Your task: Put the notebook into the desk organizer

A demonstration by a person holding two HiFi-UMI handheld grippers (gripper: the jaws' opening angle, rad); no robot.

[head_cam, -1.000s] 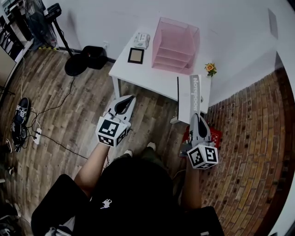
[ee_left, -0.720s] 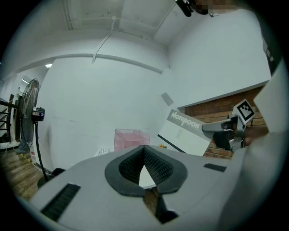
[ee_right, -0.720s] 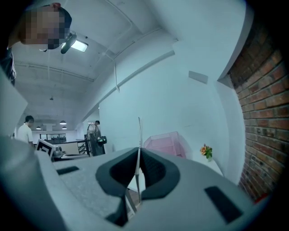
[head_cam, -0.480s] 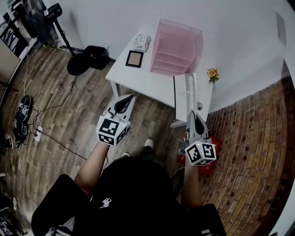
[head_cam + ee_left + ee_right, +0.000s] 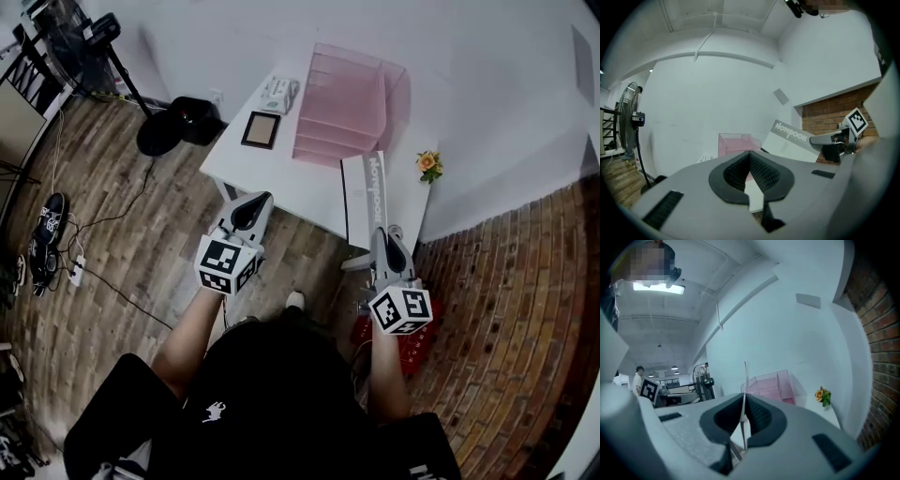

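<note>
Notebook (image 5: 366, 192) is held clear of the table (image 5: 309, 183) by the right gripper (image 5: 381, 234). The jaws are clenched on its lower edge. In the right gripper view, the notebook appears edge-on as a thin upright sheet pinched between the pads. In the head view, it sits at 1 o'clock from the person, over the near right part of the table, with the spine lettering facing up.

The organizer (image 5: 347, 103) is a pink clear unit with stacked trays. It stands at 12 o'clock on the far side of the table, against the wall. The notebook is outside it, short of its open front.

The left gripper (image 5: 251, 208) is at 11 o'clock, over the floor just off the near left edge of the table. Its jaws are clenched together with nothing between them.

Other items on the table:
- Frame (image 5: 261, 129), flat, at 9 o'clock from the organizer.
- Flower (image 5: 429, 162), at the right corner, at 4 o'clock from the organizer.

A red basket (image 5: 417, 339) sits on the floor at 3 o'clock from the person, beside the brick wall. A fan (image 5: 70, 37) stands at 10 o'clock.
</note>
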